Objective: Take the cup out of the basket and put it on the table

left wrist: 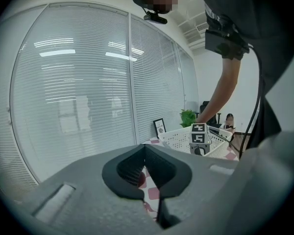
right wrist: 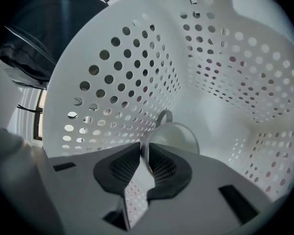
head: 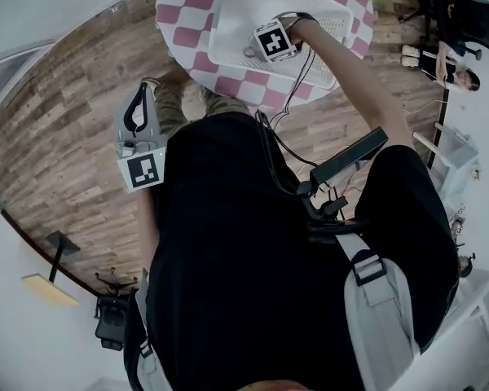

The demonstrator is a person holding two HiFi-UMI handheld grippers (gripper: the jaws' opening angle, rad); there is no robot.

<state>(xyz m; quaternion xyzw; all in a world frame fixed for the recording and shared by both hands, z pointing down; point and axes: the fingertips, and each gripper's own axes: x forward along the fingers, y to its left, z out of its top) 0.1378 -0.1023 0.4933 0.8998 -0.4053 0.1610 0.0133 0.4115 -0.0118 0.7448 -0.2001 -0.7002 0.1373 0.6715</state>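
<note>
Cup (right wrist: 172,135) is sitting inside the white perforated basket (right wrist: 112,82), close to a side wall, handle on its far side. Right gripper (right wrist: 144,155) is reaching down over the basket rim and pinching the cup's thin wall, jaws nearly together with the wall between the pads. Basket is resting on checkered table (head: 186,24), near rim close to table edge, bare tabletop showing to its left. Left gripper (left wrist: 145,148) is hanging off the table over wood floor (head: 65,129), jaws closed together, gripping nothing.
</note>
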